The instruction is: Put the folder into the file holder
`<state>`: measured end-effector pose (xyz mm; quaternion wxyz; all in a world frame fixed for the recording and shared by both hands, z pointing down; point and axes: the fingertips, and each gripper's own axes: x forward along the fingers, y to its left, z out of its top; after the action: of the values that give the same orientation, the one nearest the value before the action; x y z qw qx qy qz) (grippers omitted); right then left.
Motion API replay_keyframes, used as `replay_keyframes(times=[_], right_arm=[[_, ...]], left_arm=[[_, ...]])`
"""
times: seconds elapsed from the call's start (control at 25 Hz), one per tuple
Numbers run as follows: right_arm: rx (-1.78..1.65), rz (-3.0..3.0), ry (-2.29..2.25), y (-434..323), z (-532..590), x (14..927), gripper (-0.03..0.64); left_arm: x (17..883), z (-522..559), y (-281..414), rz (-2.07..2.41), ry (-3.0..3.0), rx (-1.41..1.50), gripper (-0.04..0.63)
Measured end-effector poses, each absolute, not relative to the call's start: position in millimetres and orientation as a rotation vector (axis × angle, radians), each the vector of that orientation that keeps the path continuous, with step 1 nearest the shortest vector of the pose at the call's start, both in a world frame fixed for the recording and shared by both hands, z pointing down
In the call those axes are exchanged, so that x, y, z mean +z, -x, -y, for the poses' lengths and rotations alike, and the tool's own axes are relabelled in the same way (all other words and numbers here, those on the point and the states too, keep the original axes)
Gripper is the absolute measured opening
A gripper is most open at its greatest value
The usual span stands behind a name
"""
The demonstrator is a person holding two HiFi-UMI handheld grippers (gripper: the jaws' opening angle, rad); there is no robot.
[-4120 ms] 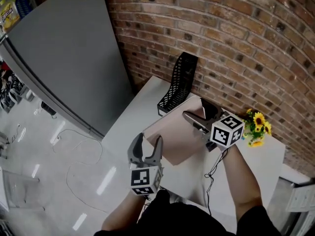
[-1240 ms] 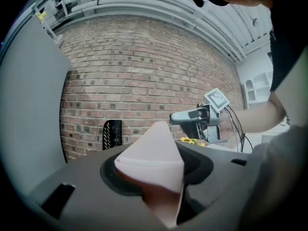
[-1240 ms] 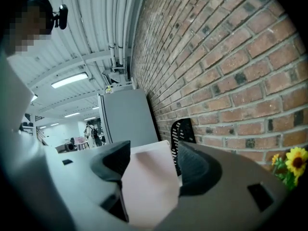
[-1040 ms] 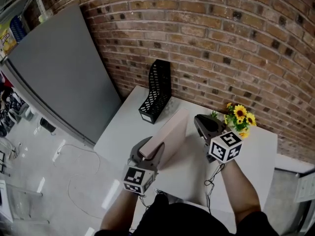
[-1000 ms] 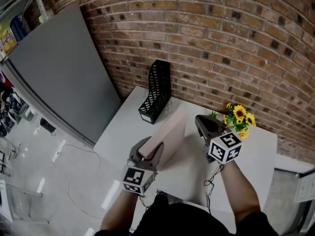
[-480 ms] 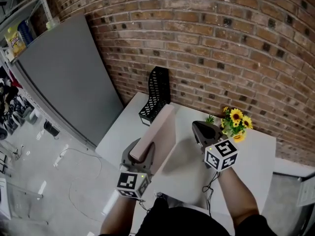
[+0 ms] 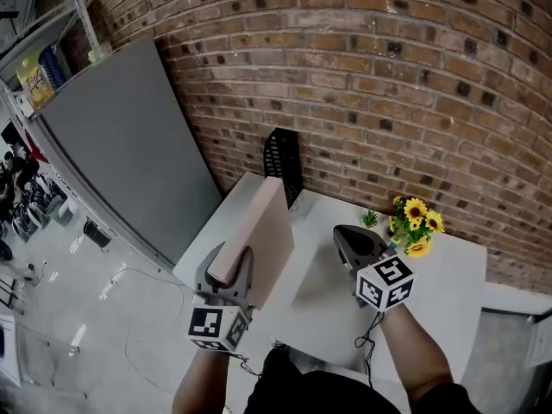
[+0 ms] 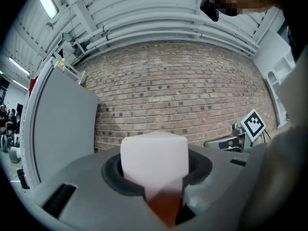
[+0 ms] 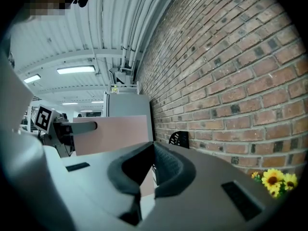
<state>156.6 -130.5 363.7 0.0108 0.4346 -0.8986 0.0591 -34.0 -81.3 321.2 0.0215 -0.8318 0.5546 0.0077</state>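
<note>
The folder (image 7: 259, 231) hides much of the file holder (image 7: 283, 155).

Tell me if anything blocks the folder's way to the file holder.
Nothing visible does. The folder, held by the left gripper, stands right before the file holder; the right gripper and flowers are off to one side.

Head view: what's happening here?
A person works with two handheld grippers. The left gripper has its jaws shut on a pale pink flat folder, held up on edge over the white table, just short of the black mesh file holder by the brick wall; it is not in yet. The right gripper, jaws shut and empty, hovers near the yellow sunflowers.
</note>
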Motion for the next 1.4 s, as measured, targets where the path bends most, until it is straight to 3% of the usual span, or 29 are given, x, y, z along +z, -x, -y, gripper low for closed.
replay_keyframes(times=[0.92,1.4], right_arm=[[0.224,2.698,-1.611,-128.1,232.1,363.8,0.003],[0.256,2.585,-1.771,-128.7,250.9,371.9,0.003]], left_arm=[[254.8,242.6,101.2,-1.604,2.572,0.186,0.163],[254.1,319.8,98.8,-1.508,2.623,0.279,0.163]])
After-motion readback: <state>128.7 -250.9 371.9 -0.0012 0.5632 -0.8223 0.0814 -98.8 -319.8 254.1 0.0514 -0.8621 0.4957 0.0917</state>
